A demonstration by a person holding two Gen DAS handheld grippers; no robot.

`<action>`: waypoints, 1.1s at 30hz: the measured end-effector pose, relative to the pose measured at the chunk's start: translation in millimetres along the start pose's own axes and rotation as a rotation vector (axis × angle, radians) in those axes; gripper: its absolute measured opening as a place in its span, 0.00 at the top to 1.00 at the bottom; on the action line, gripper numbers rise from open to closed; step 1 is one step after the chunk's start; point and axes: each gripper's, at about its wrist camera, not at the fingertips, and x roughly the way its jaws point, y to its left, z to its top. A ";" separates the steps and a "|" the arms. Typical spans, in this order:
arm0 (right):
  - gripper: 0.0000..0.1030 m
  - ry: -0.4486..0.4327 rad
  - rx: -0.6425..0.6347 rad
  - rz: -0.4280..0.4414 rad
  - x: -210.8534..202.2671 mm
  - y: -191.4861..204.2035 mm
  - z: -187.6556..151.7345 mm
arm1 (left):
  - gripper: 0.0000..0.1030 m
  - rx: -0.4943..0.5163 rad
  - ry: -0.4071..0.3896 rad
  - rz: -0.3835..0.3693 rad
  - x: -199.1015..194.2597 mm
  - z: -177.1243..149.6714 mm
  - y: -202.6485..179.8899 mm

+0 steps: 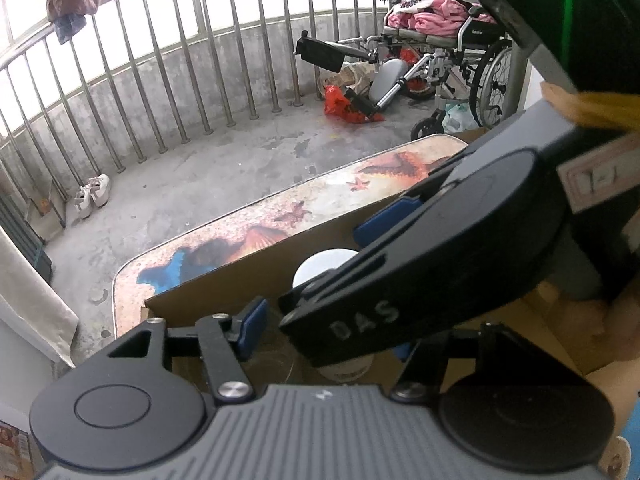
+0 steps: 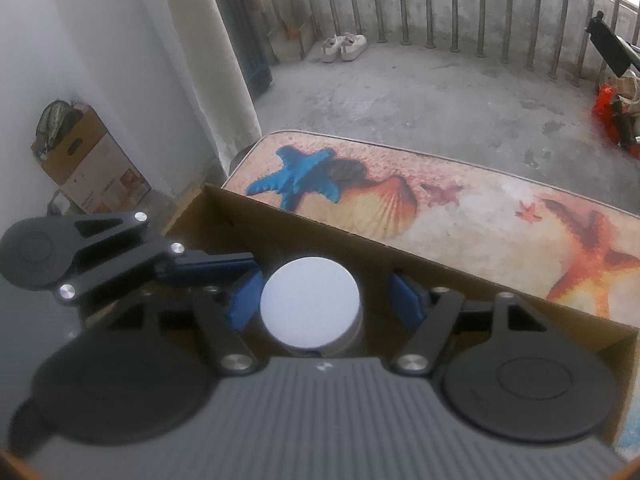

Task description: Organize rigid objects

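Jar point(image 2: 310, 310) inside cardboard box point(image 2: 320, 228) on table point(image 2: 480, 216), railing point(image 1: 160, 80) behind

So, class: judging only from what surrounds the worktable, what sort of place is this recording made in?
Probably a home balcony used for storage: a curved metal railing along a concrete floor, clothes hung over the rail, and a wheelchair piled with laundry.

Concrete balcony in daylight

A curved steel railing point(image 1: 168, 80) fenced the stained concrete floor point(image 2: 420, 100); white shoes point(image 2: 344, 46) sat by it, a wheelchair point(image 1: 448, 60) beyond the seashell-print tabletop point(image 2: 460, 208).
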 end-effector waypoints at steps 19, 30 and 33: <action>0.32 -0.234 0.078 -0.003 -168.3 -10.5 -26.1 | 0.21 -0.017 -0.105 0.015 -78.9 -2.4 -9.4; 0.23 -0.562 0.080 -0.111 -365.5 9.4 -169.9 | 0.03 -0.090 -0.296 0.032 -210.8 -61.8 -24.9; 0.22 -0.612 0.135 -0.122 -389.4 8.6 -225.9 | 0.01 -0.149 -0.299 0.016 -215.3 -108.3 -35.5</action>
